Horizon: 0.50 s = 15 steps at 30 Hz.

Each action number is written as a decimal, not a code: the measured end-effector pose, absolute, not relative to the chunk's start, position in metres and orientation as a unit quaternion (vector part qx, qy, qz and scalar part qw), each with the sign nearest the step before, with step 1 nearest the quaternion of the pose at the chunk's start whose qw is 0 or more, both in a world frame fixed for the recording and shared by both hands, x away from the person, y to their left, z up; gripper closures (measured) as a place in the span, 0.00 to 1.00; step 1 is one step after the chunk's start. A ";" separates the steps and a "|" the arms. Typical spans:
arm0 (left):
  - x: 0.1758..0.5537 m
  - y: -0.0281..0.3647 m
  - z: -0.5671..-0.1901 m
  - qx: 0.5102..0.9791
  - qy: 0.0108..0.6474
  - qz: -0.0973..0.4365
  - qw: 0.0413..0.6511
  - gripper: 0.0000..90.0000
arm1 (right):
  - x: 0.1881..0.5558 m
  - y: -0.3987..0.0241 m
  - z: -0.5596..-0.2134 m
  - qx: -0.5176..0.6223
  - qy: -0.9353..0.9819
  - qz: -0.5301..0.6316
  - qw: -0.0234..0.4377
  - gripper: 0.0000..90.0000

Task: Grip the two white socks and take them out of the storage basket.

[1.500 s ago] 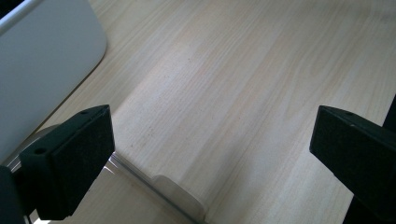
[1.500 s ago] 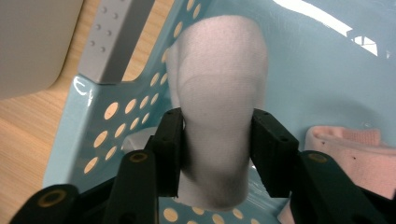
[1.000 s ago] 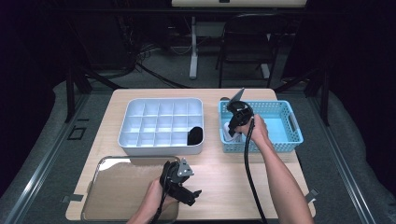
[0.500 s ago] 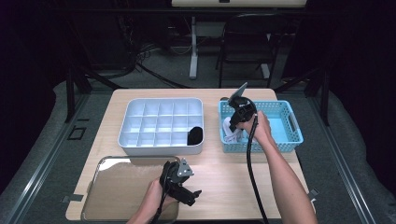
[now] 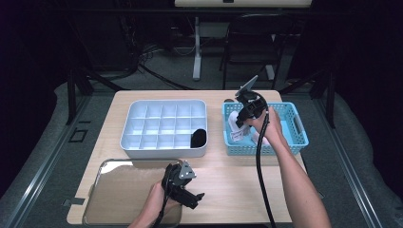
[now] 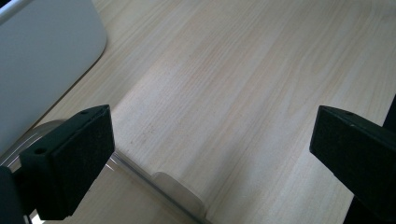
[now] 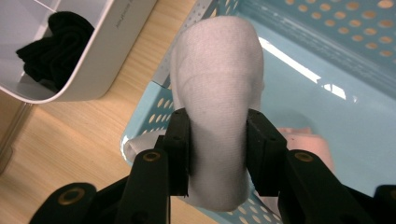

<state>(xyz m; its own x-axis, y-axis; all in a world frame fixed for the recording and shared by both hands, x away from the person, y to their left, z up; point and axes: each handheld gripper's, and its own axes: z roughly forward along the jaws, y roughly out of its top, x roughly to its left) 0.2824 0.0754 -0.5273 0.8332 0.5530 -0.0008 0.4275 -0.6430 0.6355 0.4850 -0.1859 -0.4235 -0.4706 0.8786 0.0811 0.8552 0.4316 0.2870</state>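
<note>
Over the blue basket (image 5: 297, 124) at the surface's (image 5: 237, 175) right side, the right claw (image 5: 240, 121) grips a white sock (image 5: 236, 124), just clear of the basket's left end. Nearer the person, the left claw (image 5: 192, 198) rests beside the mirror-like tray (image 5: 119, 194). Left gripper view: jaws wide apart, bare wood between them. Right gripper view: both pads squeeze the white sock (image 7: 217, 102) above the basket (image 7: 327, 84); a black sock (image 7: 58, 46) sits in the white divided box (image 7: 116, 28).

From above my side the high view looks forward and down over the whole table (image 5: 228, 185), while my left gripper view skims the wood close up and my right gripper view peers closely into the blue basket (image 7: 327, 70), which the high view shares.
</note>
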 end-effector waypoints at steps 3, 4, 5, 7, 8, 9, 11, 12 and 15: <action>0.282 0.075 -0.528 0.902 0.271 0.097 0.322 0.00 | 0.479 -0.187 -0.415 0.509 0.846 0.150 0.046 0.72; 0.282 0.075 -0.528 0.902 0.271 0.099 0.322 0.00 | 0.477 -0.187 -0.411 0.507 0.847 0.153 0.047 0.72; 0.282 0.075 -0.528 0.902 0.271 0.099 0.322 0.00 | 0.475 -0.188 -0.408 0.503 0.849 0.153 0.048 0.72; 0.283 0.075 -0.529 0.902 0.272 0.100 0.320 0.00 | 0.471 -0.188 -0.404 0.500 0.851 0.154 0.049 0.72; 0.283 0.076 -0.529 0.902 0.272 0.098 0.321 0.00 | 0.469 -0.188 -0.402 0.495 0.854 0.153 0.050 0.72; 0.283 0.076 -0.529 0.902 0.273 0.099 0.320 0.00 | 0.466 -0.188 -0.400 0.494 0.854 0.157 0.051 0.72; 0.283 0.077 -0.529 0.900 0.275 0.099 0.322 0.00 | 0.461 -0.187 -0.397 0.489 0.856 0.160 0.052 0.72; 0.283 0.077 -0.529 0.900 0.275 0.099 0.322 0.00 | 0.459 -0.187 -0.395 0.483 0.859 0.159 0.053 0.72; 0.283 0.077 -0.529 0.901 0.275 0.098 0.321 0.00 | 0.450 -0.184 -0.391 0.476 0.862 0.165 0.058 0.72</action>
